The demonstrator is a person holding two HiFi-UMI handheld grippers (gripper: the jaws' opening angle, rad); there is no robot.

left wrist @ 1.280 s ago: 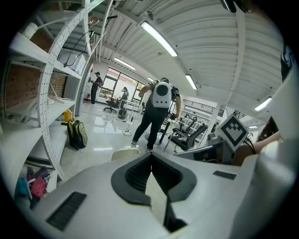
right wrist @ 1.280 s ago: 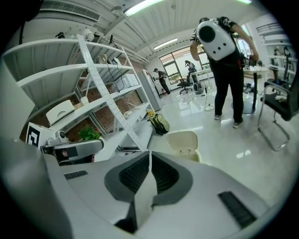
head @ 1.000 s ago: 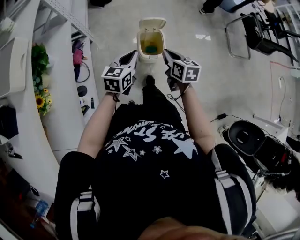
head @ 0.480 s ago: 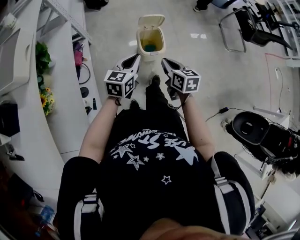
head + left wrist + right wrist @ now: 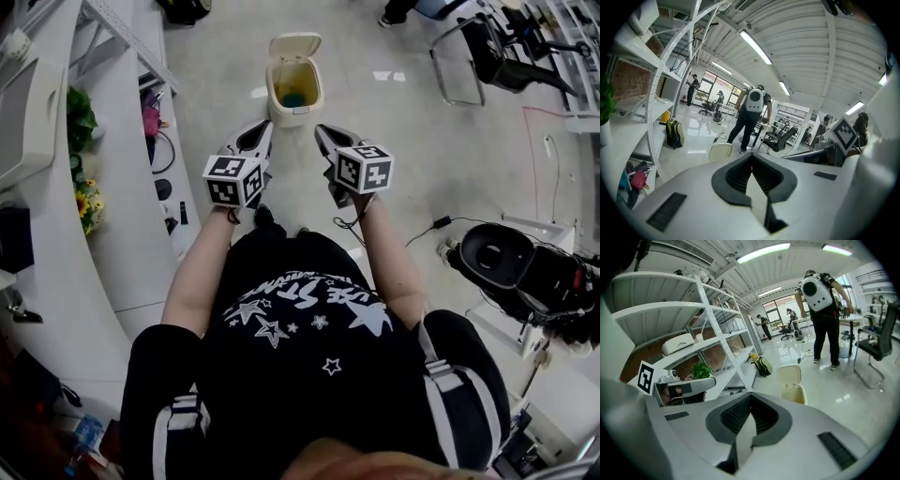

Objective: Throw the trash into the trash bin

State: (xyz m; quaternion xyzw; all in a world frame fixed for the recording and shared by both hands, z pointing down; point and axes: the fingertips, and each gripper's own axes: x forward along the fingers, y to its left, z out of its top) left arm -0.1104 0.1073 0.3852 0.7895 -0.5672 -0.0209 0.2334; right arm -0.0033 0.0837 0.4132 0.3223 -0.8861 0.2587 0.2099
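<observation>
Both shut, nothing between the jaws: my left tongs [image 5: 263,128] and right tongs [image 5: 320,132], held side by side in front of me. Past their tips, on the floor [image 5: 403,141], the trash bin [image 5: 293,89] stands with lid up (teal scrap [image 5: 296,97] inside), apart from both.

A pale, glossy floor [image 5: 422,141] reflects long ceiling strip lights [image 5: 757,47], and tall windows [image 5: 723,80] brighten the far end of the room. White metal shelving [image 5: 719,329] lines one side in front of a brick wall [image 5: 628,79], with a green plant [image 5: 701,371] on a shelf and a green-and-black backpack [image 5: 762,365] on the floor beside it. A black office chair [image 5: 879,345] stands opposite, near a standing person [image 5: 825,329] wearing a white backpack [image 5: 819,291], and a black cable [image 5: 439,223] trails across the floor
</observation>
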